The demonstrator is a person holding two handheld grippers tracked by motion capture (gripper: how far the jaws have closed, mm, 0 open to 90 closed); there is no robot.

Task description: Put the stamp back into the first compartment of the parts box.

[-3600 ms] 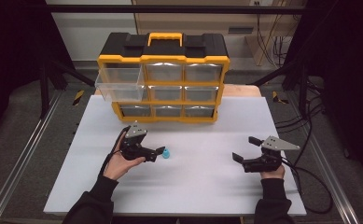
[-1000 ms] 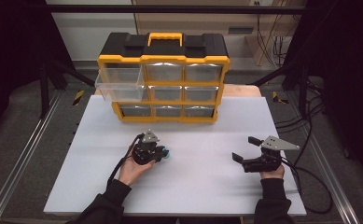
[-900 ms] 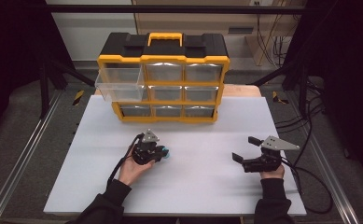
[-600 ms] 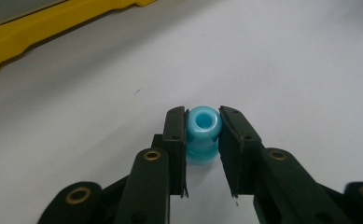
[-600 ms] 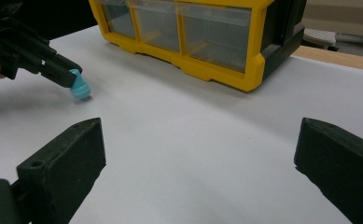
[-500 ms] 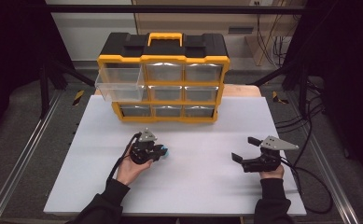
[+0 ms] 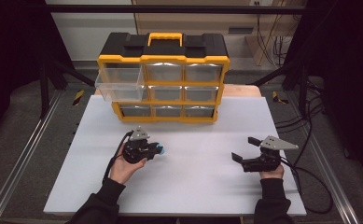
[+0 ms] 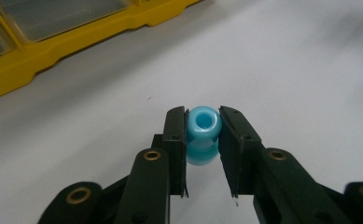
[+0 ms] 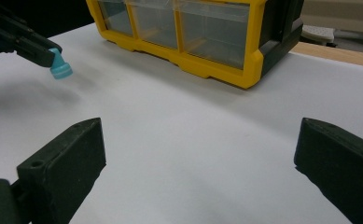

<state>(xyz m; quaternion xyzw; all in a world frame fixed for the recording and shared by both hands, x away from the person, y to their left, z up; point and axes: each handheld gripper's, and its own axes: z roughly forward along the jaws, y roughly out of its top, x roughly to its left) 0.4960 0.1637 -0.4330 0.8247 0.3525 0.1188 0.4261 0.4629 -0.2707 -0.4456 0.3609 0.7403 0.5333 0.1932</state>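
Note:
A small light-blue bead [image 8: 203, 133] with a hole through it sits between the two black jaws of my left gripper [image 8: 202, 140], which is shut on it and holds it just above the white table top. From above, that gripper [image 7: 157, 150] is left of the table's middle with the blue bead [image 7: 160, 150] at its tip. The right gripper view catches the bead [image 9: 59, 66] at its upper left, off the surface. My right gripper [image 7: 242, 149] rests at the right side, jaws wide apart and nothing between them.
A yellow and black drawer cabinet [image 7: 164, 79] stands at the back of the white table [image 7: 202, 191]. Its top-left clear drawer [image 7: 120, 85] is pulled out toward me. Cables trail off the right edge. A metal rail runs along the left.
My left gripper went right to the bead, shut on it, and has lifted it slightly and drawn back left. The right gripper has stayed still.

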